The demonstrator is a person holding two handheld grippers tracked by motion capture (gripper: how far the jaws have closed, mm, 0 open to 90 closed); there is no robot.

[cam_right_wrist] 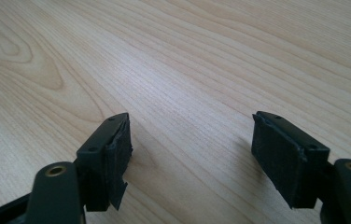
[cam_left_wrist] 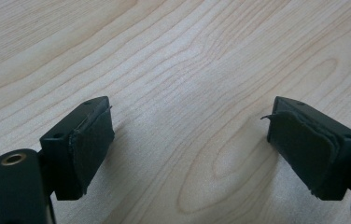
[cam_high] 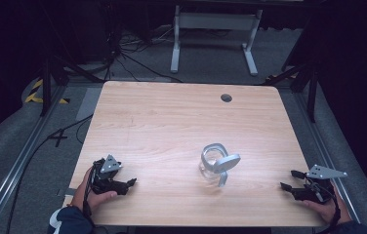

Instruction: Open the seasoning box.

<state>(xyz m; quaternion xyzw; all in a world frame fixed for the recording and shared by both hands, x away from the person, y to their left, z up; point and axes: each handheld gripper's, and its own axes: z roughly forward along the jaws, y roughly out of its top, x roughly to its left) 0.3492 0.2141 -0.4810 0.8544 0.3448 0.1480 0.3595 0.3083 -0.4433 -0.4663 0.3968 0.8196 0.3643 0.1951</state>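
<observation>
Two grippers are resting at the near edge of the table [cam_high: 172,117], one at each corner, and both are standing with jaws spread wide and nothing between them. The left gripper [cam_high: 132,182] is lying under the person's left hand [cam_high: 96,195], pointing toward the middle of the table. The right gripper [cam_high: 287,179] is sitting under the right hand [cam_high: 324,207], pointing inward as well. In the left gripper view the pads [cam_left_wrist: 92,149] are framing only bare wood grain, and the right gripper view is showing the same: worn pads [cam_right_wrist: 117,158] apart, wood between.

The jar [cam_high: 210,163] is standing on the table between the two grippers, nearer the right one but still well apart from both. It looks like clear glass, with a grey lid [cam_high: 224,162] leaning tilted across its mouth on a wire bail; whether the lid is latched I cannot tell.

By my judgement, the work is sitting at its very start: neither gripper is reaching yet, and the jar is untouched. The next move is likely calling for one gripper to travel in to the jar and steady its body, while the other is coming to the lid or bail. Glass is slippery and the jar is round, so the jaws will be needing a square, centred hold low on the body before any pull on the lid, lest it tip or slide.
</observation>
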